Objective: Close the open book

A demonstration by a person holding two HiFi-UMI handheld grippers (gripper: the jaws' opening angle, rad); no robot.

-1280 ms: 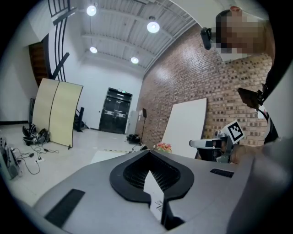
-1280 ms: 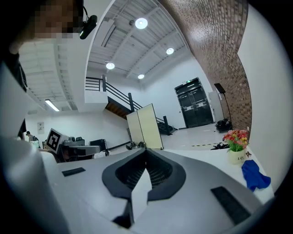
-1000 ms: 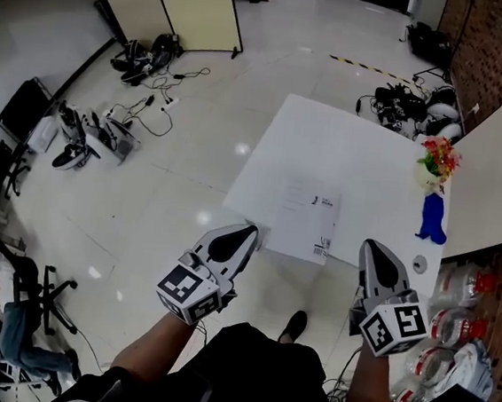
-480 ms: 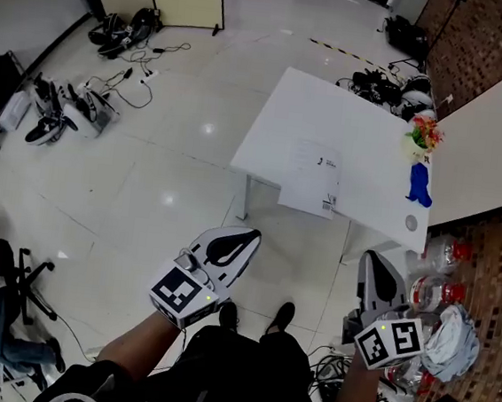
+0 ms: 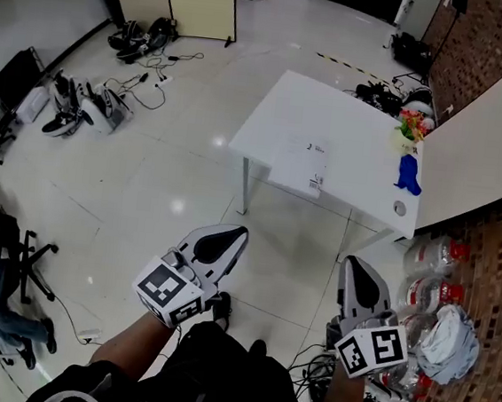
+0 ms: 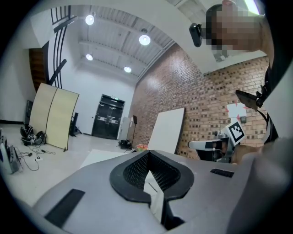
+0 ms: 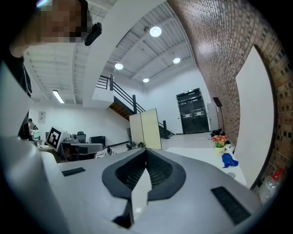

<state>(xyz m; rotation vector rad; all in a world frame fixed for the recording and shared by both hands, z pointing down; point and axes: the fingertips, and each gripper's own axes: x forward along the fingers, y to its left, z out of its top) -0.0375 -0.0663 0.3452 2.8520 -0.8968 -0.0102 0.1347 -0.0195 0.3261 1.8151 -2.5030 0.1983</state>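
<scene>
Glossy floor (image 5: pixel 147 176) surrounds the counter (image 5: pixel 349 117) at 1 o'clock; the book (image 5: pixel 299 165) lies flat by its near edge. The left hand-held gripper (image 5: pixel 232 232) and right hand-held gripper (image 5: pixel 353 265), both pinched shut and empty, reached that edge a second ago; now they are well apart from it.

Left gripper (image 5: pixel 229 236): a grey shell is set with a black teardrop inlay.
Right gripper (image 5: pixel 354 269): built alike.
Marker cubes (image 5: pixel 168 290): white faces are printed with black squares.
Top (image 5: pixel 215 375): black is worn.
Shoes (image 5: pixel 220 307): black.
</scene>
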